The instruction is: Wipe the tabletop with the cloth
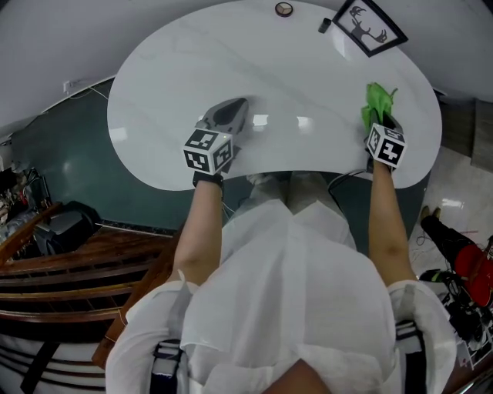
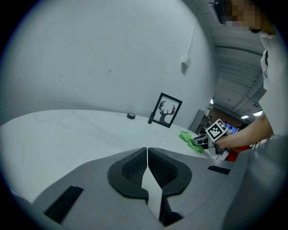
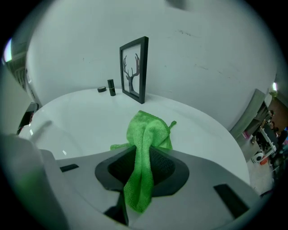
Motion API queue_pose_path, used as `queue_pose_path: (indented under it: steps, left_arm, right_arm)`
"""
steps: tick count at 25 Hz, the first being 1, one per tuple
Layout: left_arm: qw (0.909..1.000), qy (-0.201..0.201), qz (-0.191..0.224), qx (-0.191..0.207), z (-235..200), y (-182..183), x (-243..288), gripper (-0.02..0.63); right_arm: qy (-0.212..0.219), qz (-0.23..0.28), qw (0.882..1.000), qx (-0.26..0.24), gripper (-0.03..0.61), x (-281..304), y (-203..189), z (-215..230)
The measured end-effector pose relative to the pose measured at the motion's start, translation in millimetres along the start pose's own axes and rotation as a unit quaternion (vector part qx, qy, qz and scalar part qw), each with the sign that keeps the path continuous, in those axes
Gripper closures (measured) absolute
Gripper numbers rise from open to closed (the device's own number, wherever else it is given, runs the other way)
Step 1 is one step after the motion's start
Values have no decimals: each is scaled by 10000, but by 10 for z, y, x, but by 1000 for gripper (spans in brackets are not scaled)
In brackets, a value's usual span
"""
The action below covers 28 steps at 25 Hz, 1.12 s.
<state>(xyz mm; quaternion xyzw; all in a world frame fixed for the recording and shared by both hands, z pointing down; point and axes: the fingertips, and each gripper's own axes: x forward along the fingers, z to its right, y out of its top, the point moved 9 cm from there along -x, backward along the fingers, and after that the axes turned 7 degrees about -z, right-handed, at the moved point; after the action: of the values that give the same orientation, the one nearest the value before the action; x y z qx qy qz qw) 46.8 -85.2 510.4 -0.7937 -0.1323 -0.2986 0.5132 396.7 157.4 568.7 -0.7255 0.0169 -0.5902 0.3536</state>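
Note:
A bright green cloth [image 3: 144, 148] is pinched between the jaws of my right gripper [image 3: 145, 168], which is shut on it; the cloth bunches out ahead onto the white tabletop [image 3: 81, 121]. In the head view the green cloth [image 1: 376, 101] lies at the table's right side, just beyond the right gripper [image 1: 382, 123]. My left gripper [image 1: 231, 114] rests over the table's near middle-left, shut with nothing between its jaws, as the left gripper view shows [image 2: 147, 164]. From that view the cloth [image 2: 189, 138] shows far to the right.
A black-framed deer-antler picture [image 1: 368, 25] stands at the table's far right. A small round dark object [image 1: 283, 9] and a small black block [image 1: 325, 25] sit near the far edge. The table's near edge curves inward by my body. A grey wall [image 3: 189, 40] rises behind the table.

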Motion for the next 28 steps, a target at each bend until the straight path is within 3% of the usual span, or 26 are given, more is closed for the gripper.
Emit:
queue_pose_path:
  steps: [3, 10, 28]
  left_arm:
    - [10000, 21, 7, -19, -13, -68, -102, 594]
    - [9999, 65, -16, -87, -53, -288, -382, 594]
    - [9989, 365, 97, -262, -382, -869, -1294, 594]
  right_arm:
    - [-151, -28, 9999, -17, 495, -63, -76, -135]
    - [-52, 23, 9998, 188, 495, -124, -104, -696]
    - [1270, 167, 9866, -1011, 495, -234, 0, -2912]
